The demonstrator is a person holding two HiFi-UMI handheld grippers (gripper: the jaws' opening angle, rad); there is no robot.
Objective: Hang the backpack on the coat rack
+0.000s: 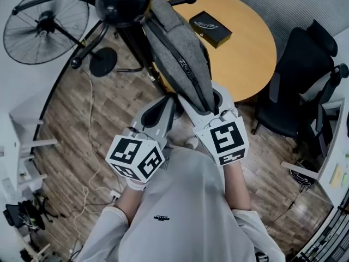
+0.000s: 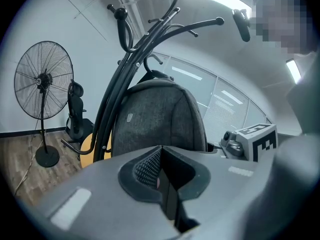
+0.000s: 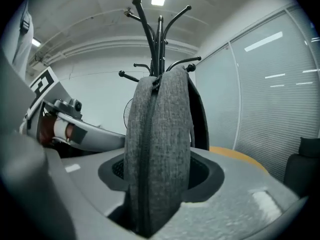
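Note:
A grey backpack (image 1: 177, 53) hangs upright against the black coat rack (image 1: 122, 1), with its lower end towards me. My right gripper (image 1: 210, 100) is at the bag's bottom edge. In the right gripper view the backpack (image 3: 160, 134) stands between the open jaws, with a dark gap on each side, below the coat rack's hooks (image 3: 160, 39). My left gripper (image 1: 163, 105) sits just left of the bag, apart from it. In the left gripper view its jaws (image 2: 161, 151) meet at the tips with nothing between them, and the backpack (image 2: 160, 114) and coat rack (image 2: 125, 59) lie ahead.
A round wooden table (image 1: 245, 42) with a black box (image 1: 210, 29) stands behind the rack. A standing fan (image 1: 46, 23) is at the far left and a black office chair (image 1: 297, 75) at the right. Cables (image 1: 90, 162) trail over the wooden floor.

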